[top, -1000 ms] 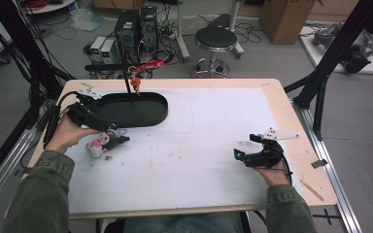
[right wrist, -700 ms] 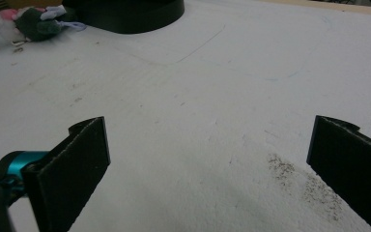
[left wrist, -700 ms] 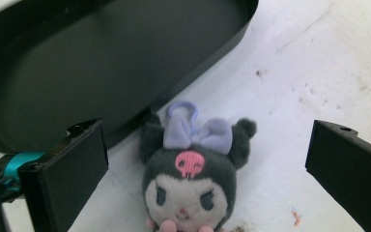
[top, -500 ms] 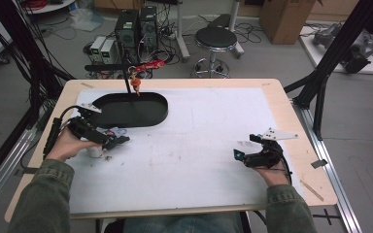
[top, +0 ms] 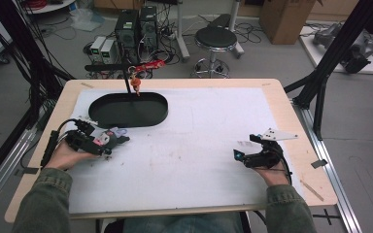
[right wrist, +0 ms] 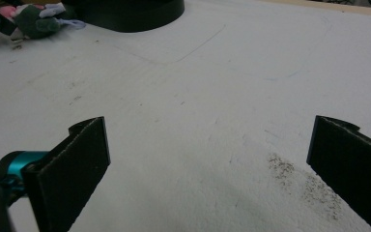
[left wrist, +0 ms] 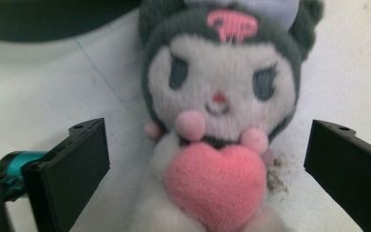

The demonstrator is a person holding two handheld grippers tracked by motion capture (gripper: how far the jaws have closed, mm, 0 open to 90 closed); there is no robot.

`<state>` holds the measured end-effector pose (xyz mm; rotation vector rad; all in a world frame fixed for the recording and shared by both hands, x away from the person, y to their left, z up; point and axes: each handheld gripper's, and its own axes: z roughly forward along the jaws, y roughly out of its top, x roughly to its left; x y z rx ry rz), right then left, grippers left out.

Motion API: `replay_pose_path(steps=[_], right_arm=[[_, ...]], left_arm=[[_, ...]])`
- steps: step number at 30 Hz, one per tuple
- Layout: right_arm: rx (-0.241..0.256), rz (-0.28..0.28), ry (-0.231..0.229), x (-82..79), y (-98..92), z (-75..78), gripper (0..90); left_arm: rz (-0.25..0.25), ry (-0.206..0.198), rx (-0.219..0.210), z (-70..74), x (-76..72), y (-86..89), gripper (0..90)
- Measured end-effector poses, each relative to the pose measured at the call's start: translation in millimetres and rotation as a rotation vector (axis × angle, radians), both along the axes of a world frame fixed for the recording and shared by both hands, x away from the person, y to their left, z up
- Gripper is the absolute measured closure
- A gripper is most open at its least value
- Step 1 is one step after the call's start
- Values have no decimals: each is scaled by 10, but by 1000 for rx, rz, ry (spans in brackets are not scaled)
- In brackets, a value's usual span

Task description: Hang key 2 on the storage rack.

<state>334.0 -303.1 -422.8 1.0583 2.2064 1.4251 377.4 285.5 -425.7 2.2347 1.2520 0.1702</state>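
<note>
While its 2 jaws stand wide apart, the left claw (left wrist: 207,159) sits around a plush doll (left wrist: 217,121) without touching it, near the desk's left edge, just in front of the black tray (top: 128,109). By the right edge, the right claw (right wrist: 207,164) is spread wide over bare white desk (top: 199,145).

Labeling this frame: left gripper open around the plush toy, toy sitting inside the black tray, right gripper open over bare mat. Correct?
Not quite. The plush toy lies on the white mat, outside the black tray, as the high view shows. The rest holds: left gripper open around the toy, right gripper open over bare mat.
</note>
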Motion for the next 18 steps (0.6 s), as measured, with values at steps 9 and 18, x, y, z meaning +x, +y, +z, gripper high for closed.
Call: replay_pose_path(steps=[9,18], right_arm=[[0,1,2,-3,3,0,5],[-2,2,2,-3,3,1,6]], left_arm=[[-8,-103,112,-5,-143,-39,459],[-26,-129,91,47,-170,-53,487]])
